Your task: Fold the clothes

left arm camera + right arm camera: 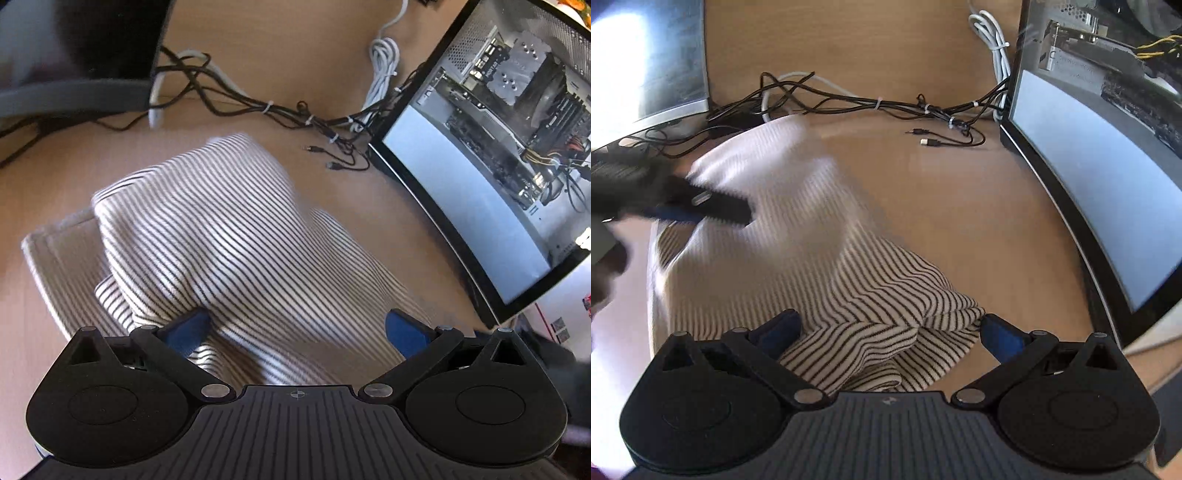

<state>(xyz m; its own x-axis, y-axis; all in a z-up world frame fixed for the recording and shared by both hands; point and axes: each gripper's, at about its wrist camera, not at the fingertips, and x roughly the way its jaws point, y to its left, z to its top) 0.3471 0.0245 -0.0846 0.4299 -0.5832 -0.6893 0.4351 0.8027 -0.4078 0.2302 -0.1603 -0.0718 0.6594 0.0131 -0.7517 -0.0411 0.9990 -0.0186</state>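
A white garment with thin black stripes (pixel 221 229) lies bunched on the wooden desk (pixel 369 206), with a flat folded part sticking out at its left. My left gripper (pixel 297 330) stands wide open just above the near side of the cloth, its blue pads (pixel 188 328) apart with fabric beneath them. In the right wrist view the same garment (pixel 879 295) is heaped in folds, and my right gripper (pixel 890 332) is wide open over its near edge. The left gripper (pixel 701 206) appears there blurred, over the garment's far left part.
An open computer case (pixel 498 147) with a glass side panel stands along the right. A tangle of black cables (pixel 871 105) and a coiled white cable (pixel 382 66) lie at the back. A monitor (pixel 653 62) stands at the back left.
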